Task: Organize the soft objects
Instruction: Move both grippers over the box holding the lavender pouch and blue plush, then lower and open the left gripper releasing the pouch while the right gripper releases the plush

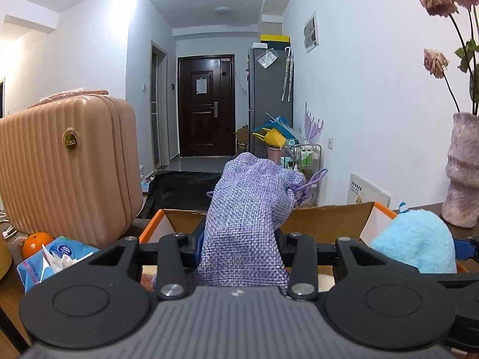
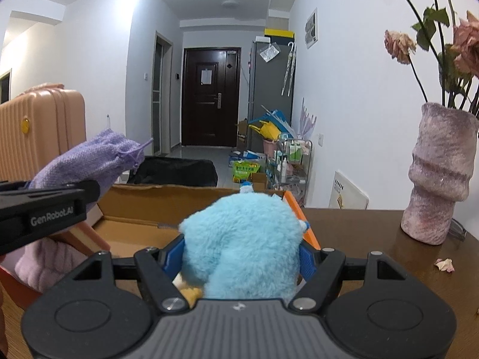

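Note:
My left gripper point(image 1: 239, 248) is shut on a purple woven drawstring pouch point(image 1: 248, 209), held upright over the open cardboard box point(image 1: 326, 218) with orange sides. My right gripper point(image 2: 241, 254) is shut on a light blue plush toy point(image 2: 242, 236), held above the box's right end point(image 2: 134, 212). The pouch point(image 2: 86, 161) and the left gripper's finger point(image 2: 48, 206) show at the left of the right wrist view. The plush point(image 1: 416, 239) shows at the right of the left wrist view. A pink soft item point(image 2: 45, 263) lies in the box under the left gripper.
A peach hard-shell case point(image 1: 66, 161) stands left of the box. An orange point(image 1: 36, 243) and a blue tissue pack point(image 1: 51, 260) lie in front of it. A pink vase point(image 2: 437, 173) of dried roses stands on the brown table point(image 2: 374, 239) at right, with a fallen petal point(image 2: 444, 264).

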